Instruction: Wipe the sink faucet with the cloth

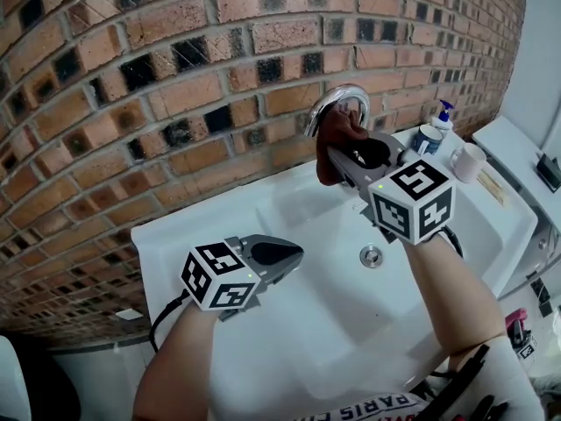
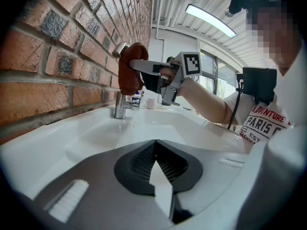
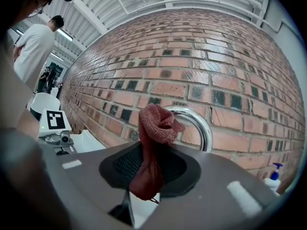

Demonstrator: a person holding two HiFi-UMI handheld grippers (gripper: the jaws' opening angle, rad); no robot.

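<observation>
A curved chrome faucet [image 1: 344,99] rises at the back of the white sink [image 1: 324,261], against the brick wall. My right gripper [image 1: 337,152] is shut on a reddish-brown knitted cloth [image 1: 337,139], and the cloth's bunched top presses against the faucet's arch [image 3: 194,121]. In the right gripper view the cloth [image 3: 152,147] hangs down between the jaws. My left gripper [image 1: 294,254] hovers over the left side of the basin, shut and empty. From the left gripper view, the cloth [image 2: 128,75] covers the top of the faucet [image 2: 119,104].
A drain [image 1: 371,255] sits in the basin's middle. On the sink's right ledge stand a blue mug [image 1: 427,139], a soap pump bottle [image 1: 443,117] and a white cup [image 1: 467,161]. A white appliance top [image 1: 517,152] lies to the right.
</observation>
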